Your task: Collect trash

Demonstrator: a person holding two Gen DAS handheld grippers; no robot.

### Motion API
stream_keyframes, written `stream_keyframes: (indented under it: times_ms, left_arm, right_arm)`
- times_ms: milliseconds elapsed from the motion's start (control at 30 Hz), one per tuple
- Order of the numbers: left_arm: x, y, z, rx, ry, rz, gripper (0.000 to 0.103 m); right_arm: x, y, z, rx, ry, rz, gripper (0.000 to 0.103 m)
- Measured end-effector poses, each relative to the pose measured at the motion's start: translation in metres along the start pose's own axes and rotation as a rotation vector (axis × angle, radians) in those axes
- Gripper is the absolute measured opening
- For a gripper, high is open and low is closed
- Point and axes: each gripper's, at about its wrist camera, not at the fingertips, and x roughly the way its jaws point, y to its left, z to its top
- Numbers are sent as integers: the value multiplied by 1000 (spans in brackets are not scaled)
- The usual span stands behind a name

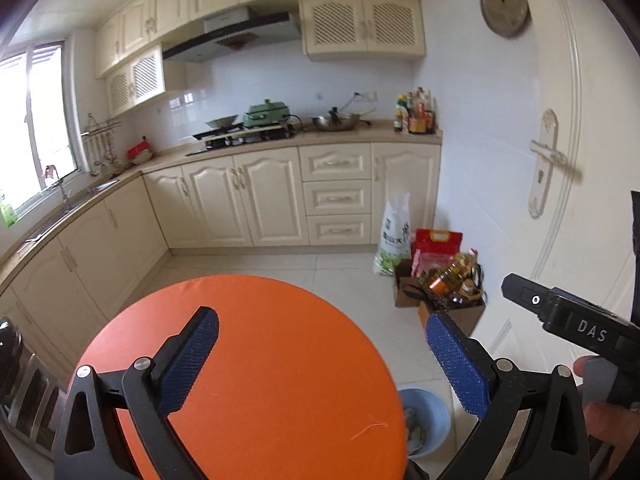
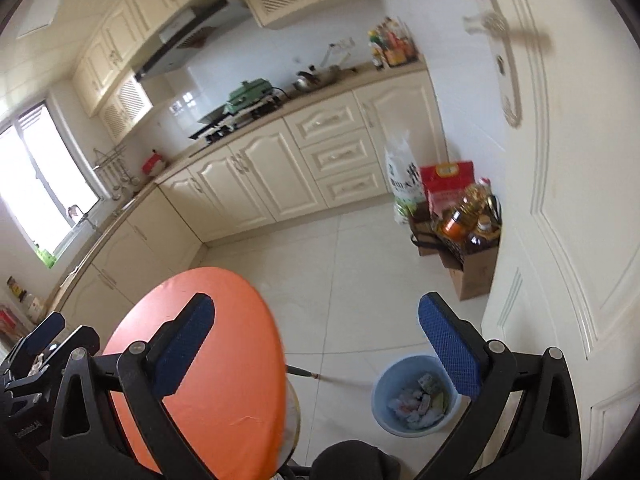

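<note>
Each hand-held gripper, left (image 1: pixel 322 354) and right (image 2: pixel 316 338), is gaping wide and empty over the bare orange surface (image 1: pixel 280 344), while the blue bin (image 2: pixel 414 394) beside its edge is holding the collected scraps, so the job looks about finished.

The left tongs (image 1: pixel 320 364) are held over a round table (image 1: pixel 256 344), with the bin (image 1: pixel 436 412) on the floor beneath their right finger. The right tongs (image 2: pixel 316 352) are held with the table under their left finger and the bin (image 2: pixel 384 392), holding trash (image 2: pixel 416 404), under their right. Boxes of bottles (image 2: pixel 468 232) are set ahead, against the door (image 2: pixel 560 200); the counter (image 1: pixel 280 142) is found beyond.
</note>
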Motion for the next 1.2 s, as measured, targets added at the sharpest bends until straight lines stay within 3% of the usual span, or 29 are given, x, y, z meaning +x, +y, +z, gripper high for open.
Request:
stream_keyframes:
  times_ms: [333, 467, 600, 700, 967, 1200]
  left_arm:
    - [-153, 90, -75, -149, -166, 238, 102]
    - [-209, 104, -112, -205, -204, 327, 102]
    - [-255, 76, -143, -251, -231, 388, 102]
    - [-279, 62, -158, -265, -236, 416, 102]
    - [-341, 51, -183, -296, -258, 448, 102]
    - [-345, 58, -181, -288, -264, 420, 102]
  right_arm:
    - [-91, 175, -4, -268, -154, 179, 103]
    - [-120, 228, -21, -360, -194, 224, 103]
    - [-140, 268, -46, -452, -213, 262, 103]
    - [-150, 289, -63, -501, -221, 281, 103]
    - [-151, 302, -83, -522, -213, 296, 103]
    - [-151, 297, -85, -523, -211, 271, 103]
